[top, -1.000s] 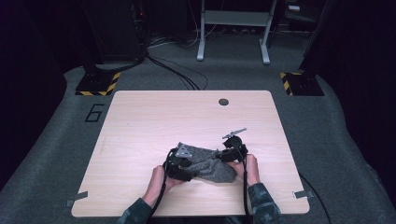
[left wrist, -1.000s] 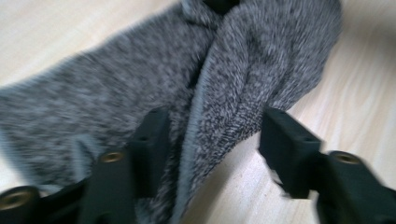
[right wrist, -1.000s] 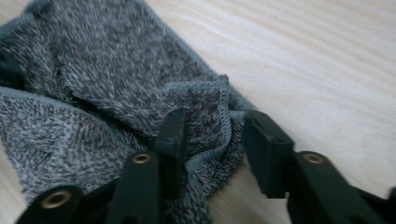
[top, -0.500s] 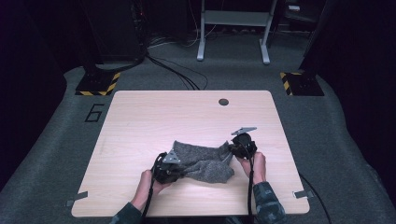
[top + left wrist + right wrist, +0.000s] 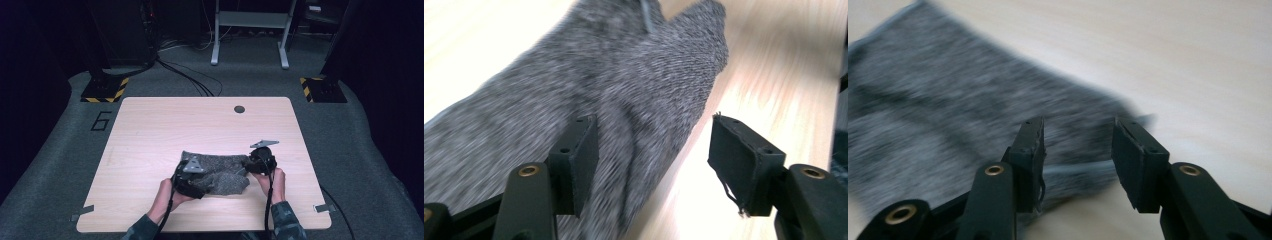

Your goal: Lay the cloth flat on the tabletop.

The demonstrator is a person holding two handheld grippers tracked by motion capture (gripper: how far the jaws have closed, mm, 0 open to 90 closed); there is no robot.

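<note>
A grey knit cloth (image 5: 222, 172) lies flat on the light wooden table (image 5: 165, 125), near its front edge. My left gripper (image 5: 195, 176) is over the cloth's left end. Its jaws have just been opening. In the left gripper view the left gripper (image 5: 654, 150) stands open above the cloth (image 5: 624, 75), its pads clear of the fabric. My right gripper (image 5: 258, 162) is at the cloth's right end. Its jaws have also just been opening. In the right gripper view the right gripper (image 5: 1078, 145) is open over the blurred cloth (image 5: 948, 100), with the cloth's edge below the gap.
A round cable hole (image 5: 239, 109) sits near the table's far edge. On the floor beyond are a painted 6 (image 5: 101, 120), two yellow-and-black striped bases (image 5: 105, 90) (image 5: 320, 90), cables and a metal stand (image 5: 250, 30). Bare wood surrounds the cloth.
The hands pulled apart and spread the bunched cloth. The left hand then came back right over the cloth's left end. Both grippers let go of the cloth.
</note>
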